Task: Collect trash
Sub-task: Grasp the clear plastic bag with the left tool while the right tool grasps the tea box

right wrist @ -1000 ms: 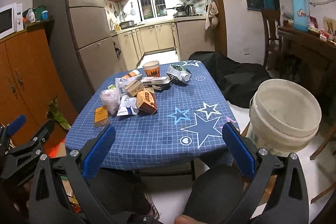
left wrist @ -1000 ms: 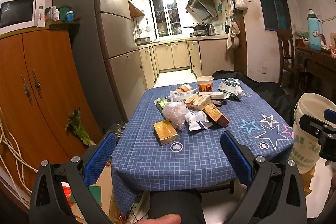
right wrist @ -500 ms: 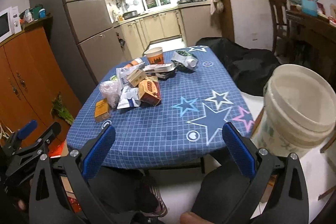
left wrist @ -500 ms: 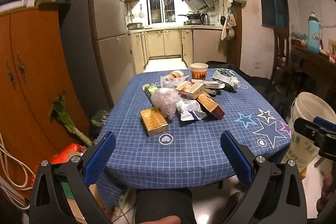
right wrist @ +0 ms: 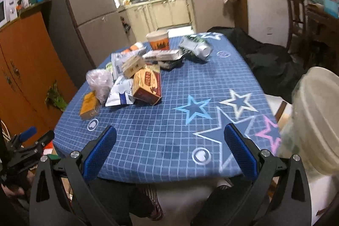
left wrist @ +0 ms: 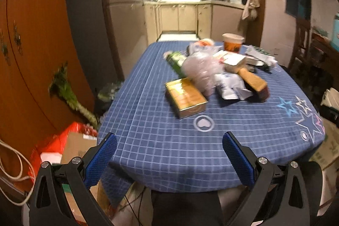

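Note:
A heap of trash lies on the blue checked tablecloth [left wrist: 169, 145] [right wrist: 169, 141]: a gold box [left wrist: 185, 97] [right wrist: 89, 106] nearest, a crumpled clear bag [left wrist: 200, 69] [right wrist: 99, 81], a white pouch [left wrist: 229, 88] [right wrist: 121, 93], a red-orange carton [right wrist: 147, 86] [left wrist: 254, 81], a paper cup [left wrist: 232, 42] [right wrist: 157, 39] and a squashed green-white carton [right wrist: 196, 46]. My left gripper [left wrist: 169, 159] hangs open over the table's near edge, short of the gold box. My right gripper [right wrist: 169, 148] is open over the near edge too, holding nothing. The left gripper [right wrist: 27, 139] also shows in the right wrist view.
A cream bucket [right wrist: 315, 115] stands on the floor at the table's right. A wooden cabinet [left wrist: 31, 56] and grey fridge [right wrist: 89, 10] line the left side. Red bag and cardboard [left wrist: 70, 141] lie beside the left table corner. A black bag [right wrist: 264, 56] sits behind the table.
Both grippers have moved forward and lower toward the table's near edge, so the trash looks bigger. The left view has swung left; the bucket is out of it. Both stay open.

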Demonstrator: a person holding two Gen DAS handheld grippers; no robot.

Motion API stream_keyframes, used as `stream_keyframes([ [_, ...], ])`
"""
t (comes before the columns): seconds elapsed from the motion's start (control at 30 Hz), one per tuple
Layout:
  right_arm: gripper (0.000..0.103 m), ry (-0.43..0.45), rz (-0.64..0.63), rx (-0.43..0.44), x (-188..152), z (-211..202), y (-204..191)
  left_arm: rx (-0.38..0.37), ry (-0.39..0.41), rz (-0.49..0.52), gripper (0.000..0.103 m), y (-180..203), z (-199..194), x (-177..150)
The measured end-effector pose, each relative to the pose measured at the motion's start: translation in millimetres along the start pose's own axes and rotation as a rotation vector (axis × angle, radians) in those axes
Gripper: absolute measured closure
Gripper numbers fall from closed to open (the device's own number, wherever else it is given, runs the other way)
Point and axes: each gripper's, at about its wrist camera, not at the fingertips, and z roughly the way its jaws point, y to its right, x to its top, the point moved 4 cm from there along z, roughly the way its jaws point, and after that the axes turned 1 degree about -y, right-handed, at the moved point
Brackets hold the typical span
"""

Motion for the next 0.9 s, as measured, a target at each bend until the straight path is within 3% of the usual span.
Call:
stream_keyframes([
  [0.13,0.009,-0.015,-0.072,0.026,7,28,-11,0.005,-0.028,-0.050,0.004,-13,21,6],
  [0.33,0.025,-0.009,-0.205,0.036,28,67,-26,-0.099,0.002,-0.027,0.016,-2,43,44],
  [0.4,0.025,-0.026,-0.235,0.063,34,81,-32,-0.137,0.036,0.005,0.017,8,48,62],
  [0.47,0.025,-0.033,-0.234,0.075,41,94,-34,-0.211,0.058,0.045,0.017,20,57,77],
  [0.73,0.020,-0.170,-0.130,0.189,70,144,-28,-0.316,0.007,0.143,0.019,51,111,102],
  [0.83,0.020,-0.235,-0.088,0.222,74,161,-25,-0.373,-0.031,0.113,0.023,51,131,108],
  [0.9,0.020,-0.266,-0.051,0.254,74,170,-21,-0.398,-0.062,0.098,0.034,50,143,109],
])
